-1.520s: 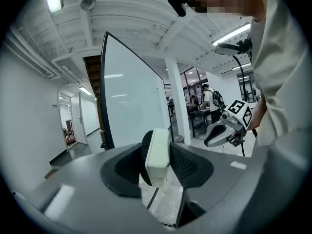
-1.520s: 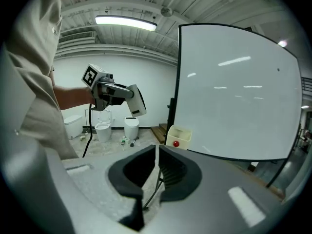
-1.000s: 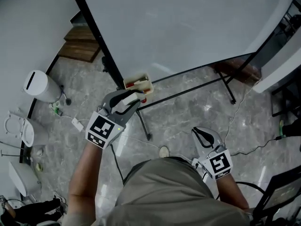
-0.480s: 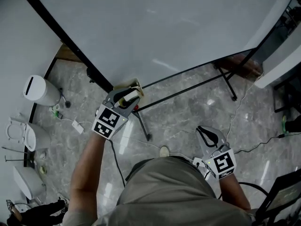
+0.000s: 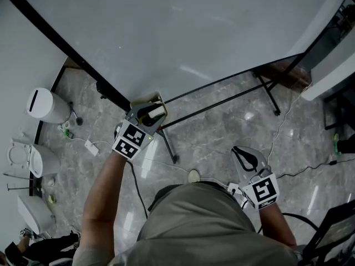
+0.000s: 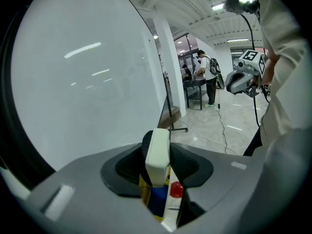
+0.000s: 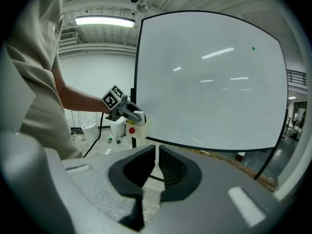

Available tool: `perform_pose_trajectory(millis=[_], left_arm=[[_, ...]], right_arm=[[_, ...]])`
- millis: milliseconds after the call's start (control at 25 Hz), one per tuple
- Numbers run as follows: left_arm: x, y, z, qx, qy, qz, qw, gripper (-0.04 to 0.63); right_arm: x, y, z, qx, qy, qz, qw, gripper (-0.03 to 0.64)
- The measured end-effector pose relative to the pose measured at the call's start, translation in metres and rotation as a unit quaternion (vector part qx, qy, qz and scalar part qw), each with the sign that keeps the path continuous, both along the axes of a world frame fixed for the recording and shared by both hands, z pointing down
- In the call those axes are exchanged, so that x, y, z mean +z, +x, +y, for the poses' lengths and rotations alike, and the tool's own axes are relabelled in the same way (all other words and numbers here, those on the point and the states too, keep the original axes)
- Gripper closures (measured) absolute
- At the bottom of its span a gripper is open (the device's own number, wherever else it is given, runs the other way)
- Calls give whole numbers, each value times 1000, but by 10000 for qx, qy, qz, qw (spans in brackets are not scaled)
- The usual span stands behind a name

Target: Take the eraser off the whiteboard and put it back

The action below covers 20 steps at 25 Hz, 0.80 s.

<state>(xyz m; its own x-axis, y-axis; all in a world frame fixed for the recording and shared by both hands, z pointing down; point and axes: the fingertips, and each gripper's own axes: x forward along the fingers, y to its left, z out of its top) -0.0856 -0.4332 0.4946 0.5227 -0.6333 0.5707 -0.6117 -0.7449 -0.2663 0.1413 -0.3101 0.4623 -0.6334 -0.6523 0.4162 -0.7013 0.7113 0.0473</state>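
Eraser [image 6: 158, 152] | clamped in left tool [image 5: 152, 112], at tray [image 5: 143, 100] | right tool [image 7: 156, 164] closed, empty

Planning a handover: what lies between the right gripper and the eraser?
Only open air. Past the right gripper, the right gripper view shows the eraser unobstructed, clamped in the left gripper.

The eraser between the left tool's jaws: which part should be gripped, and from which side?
Grip the eraser on its two broad flat faces, coming from the side away from the whiteboard. It stands on edge, thin, so the left tool spans its narrow thickness, as now.
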Motion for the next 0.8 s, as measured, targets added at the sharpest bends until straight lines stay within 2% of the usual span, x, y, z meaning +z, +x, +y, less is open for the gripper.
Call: perform_pose_trajectory(millis=[320, 560, 800], left_arm=[[12, 1, 0, 57, -99, -179, 9998, 423], [19, 4, 3, 132, -90, -600, 9981, 422], [22, 7, 4, 137, -72, -772, 9969, 420]], right_arm=[[2, 2, -2, 17, -15, 43, 10000, 603], [2, -3, -1, 15, -77, -24, 10000, 603], [1, -4, 1, -16, -70, -89, 9999, 603]])
